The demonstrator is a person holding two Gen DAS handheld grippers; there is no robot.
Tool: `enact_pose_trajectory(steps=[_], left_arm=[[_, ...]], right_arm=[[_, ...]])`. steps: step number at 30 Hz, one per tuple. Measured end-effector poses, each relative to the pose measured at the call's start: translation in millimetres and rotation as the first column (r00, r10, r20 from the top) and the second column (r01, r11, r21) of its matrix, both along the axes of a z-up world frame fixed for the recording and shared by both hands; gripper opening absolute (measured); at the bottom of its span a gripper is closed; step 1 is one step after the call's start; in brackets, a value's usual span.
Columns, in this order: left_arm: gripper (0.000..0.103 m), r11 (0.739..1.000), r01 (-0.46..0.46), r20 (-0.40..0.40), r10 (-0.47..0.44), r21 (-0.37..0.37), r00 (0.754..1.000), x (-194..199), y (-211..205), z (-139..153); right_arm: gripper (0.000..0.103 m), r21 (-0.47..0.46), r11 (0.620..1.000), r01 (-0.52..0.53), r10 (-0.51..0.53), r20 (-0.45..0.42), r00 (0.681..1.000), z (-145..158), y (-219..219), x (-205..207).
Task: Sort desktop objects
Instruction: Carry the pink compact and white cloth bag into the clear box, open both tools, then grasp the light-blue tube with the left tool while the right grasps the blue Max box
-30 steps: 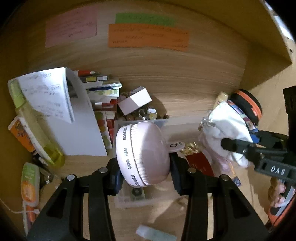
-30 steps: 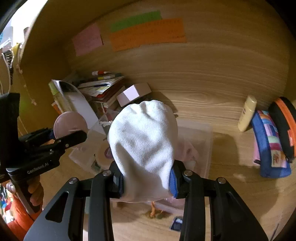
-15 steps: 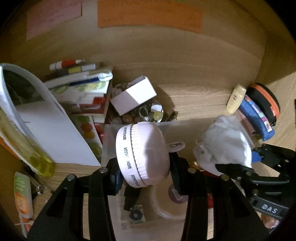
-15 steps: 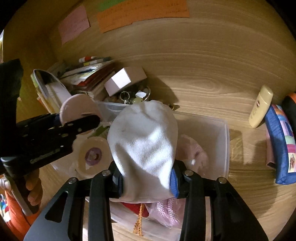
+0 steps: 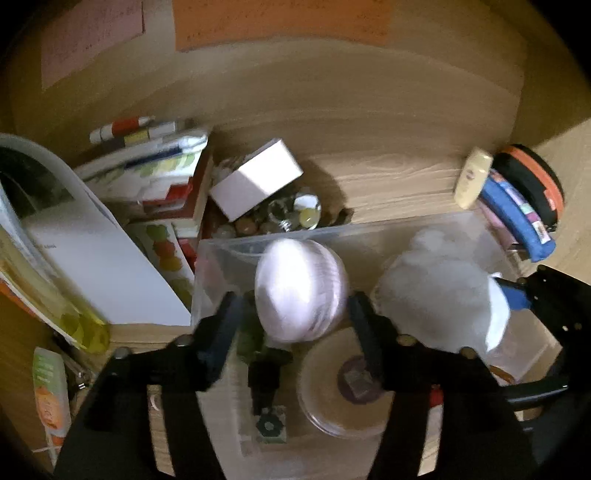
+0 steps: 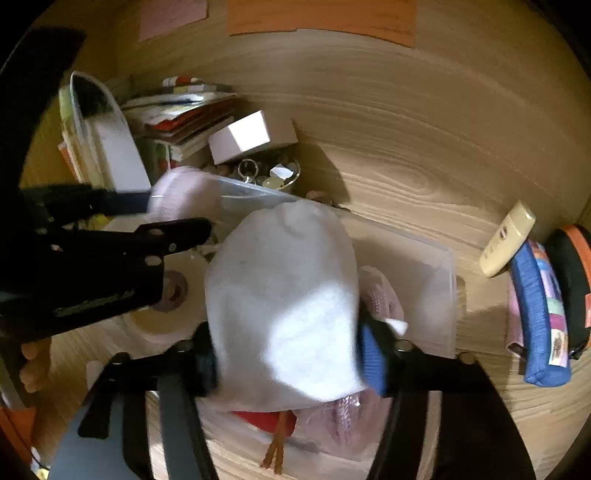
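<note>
Both grippers hang over a clear plastic bin (image 5: pixel 369 229) that stands on a wooden desk (image 6: pixel 424 155), close to the wooden back wall. The left gripper (image 5: pixel 295 314) has just been opening its jaws; a round pale pink case (image 5: pixel 301 290) is blurred between them, and a dark gap shows on its left side, so the fingers no longer press on it. Below the case, inside the bin, lie a roll of tape (image 5: pixel 343 384) and a small dark clip. The right gripper (image 6: pixel 288 343) has also just been opening; a white sock (image 6: pixel 284 302) with a blue patch at its edge sits between the fingers, blurred, and the pictures do not settle whether the pads are touching the cloth. The sock is over the right part of the bin, above a pink knitted piece (image 6: pixel 380 295) and something red. In the right wrist view the left gripper comes in from the left, with fingers of the person's hand (image 6: pixel 33 362) under it. Behind the bin lies a white box (image 5: pixel 258 181) on a heap of small trinkets, and to the left a stack of books (image 5: pixel 155 173) and a white sheet. To the right of the bin a cream tube (image 6: pixel 508 240) leans beside a blue pencil case (image 6: pixel 535 314) and a black and orange pouch (image 5: pixel 532 184). Coloured paper notes (image 5: pixel 280 22) hang on the wall.
</note>
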State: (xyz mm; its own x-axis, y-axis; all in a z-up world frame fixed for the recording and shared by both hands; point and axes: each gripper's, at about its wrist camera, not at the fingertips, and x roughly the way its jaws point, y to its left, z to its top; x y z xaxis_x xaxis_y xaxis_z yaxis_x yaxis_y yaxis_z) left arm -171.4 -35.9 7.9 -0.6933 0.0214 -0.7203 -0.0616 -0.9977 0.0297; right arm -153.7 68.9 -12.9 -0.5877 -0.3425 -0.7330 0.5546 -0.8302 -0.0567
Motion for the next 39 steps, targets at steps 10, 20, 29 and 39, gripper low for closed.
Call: enact_pose_trajectory(steps=[10,20,29,39], left_arm=[[0.07,0.999,0.052,-0.057,-0.052,-0.005,0.997,35,5,23],[0.089,0.998,0.068,-0.101,-0.068,-0.008,0.993,76,4,32],[0.092,0.999,0.035,-0.067,-0.037,-0.028,0.997,102,-3,14],[0.092,1.0,0.005,0.017,-0.005,-0.02,1.0,121,-28,-13]], right_arm=[[0.08,0.006,1.0,0.008,-0.008,-0.008,1.0,15,16,20],[0.083,-0.002,0.999,0.033,-0.033,-0.034,0.999,25,46,48],[0.083,0.0,0.997,0.083,-0.083,-0.029,0.996,17,84,63],[0.083,0.029,0.985,0.17,-0.171,0.051,0.984,-9,123,66]])
